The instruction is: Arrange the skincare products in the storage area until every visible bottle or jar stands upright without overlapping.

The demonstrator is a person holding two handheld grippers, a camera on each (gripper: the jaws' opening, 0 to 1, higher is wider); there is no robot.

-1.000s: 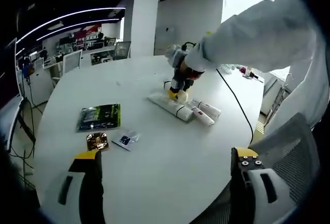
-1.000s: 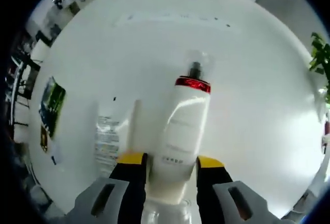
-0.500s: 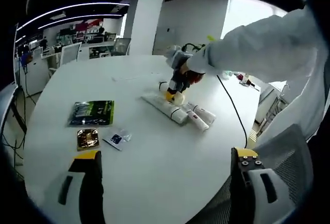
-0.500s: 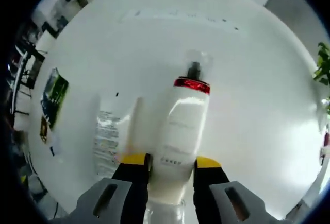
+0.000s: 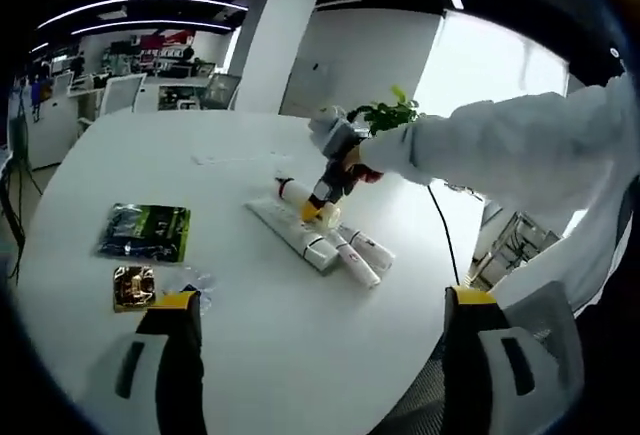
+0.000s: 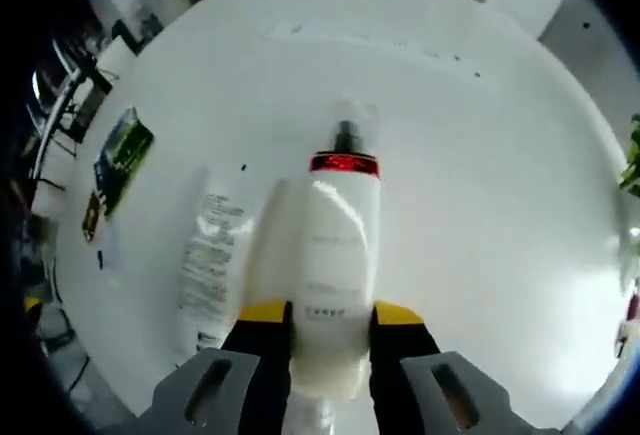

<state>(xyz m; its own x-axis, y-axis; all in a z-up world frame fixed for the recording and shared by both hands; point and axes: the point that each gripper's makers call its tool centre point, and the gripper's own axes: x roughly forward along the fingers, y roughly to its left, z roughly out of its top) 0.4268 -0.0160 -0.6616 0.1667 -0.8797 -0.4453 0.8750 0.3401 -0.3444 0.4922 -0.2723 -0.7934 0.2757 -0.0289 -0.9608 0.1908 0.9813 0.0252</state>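
Yellow-tipped black jaws of the right gripper (image 6: 329, 311) press against both sides of a white plastic bottle with a red collar and a clear cap (image 6: 336, 240), gripping it near its base so that it points away along the jaws, above the round white table (image 6: 480, 175). Just left of the held bottle, a flat white tube with grey print (image 6: 212, 260) lies on its side on the tabletop. Farther left, near the table's edge, sits a green and black foil packet (image 6: 122, 155).

Seen from the left gripper view, the left gripper (image 5: 320, 310) hangs over the near edge of the table (image 5: 250, 345) with its yellow-tipped jaws spread wide and nothing between them. Just beyond the left jaw lie a small gold square sachet (image 5: 133, 286) and, beside it, a clear wrapper that is hard to make out. A little farther lies the green and black packet (image 5: 145, 232). Near the middle of the table the right gripper (image 5: 322, 205), held by a person's white-sleeved arm (image 5: 500, 150), carries the bottle tilted over a cluster of white tubes (image 5: 335, 247) lying on their sides, touching one another. Behind them stands a green leafy plant (image 5: 385, 113), and farther off, office desks and chairs.
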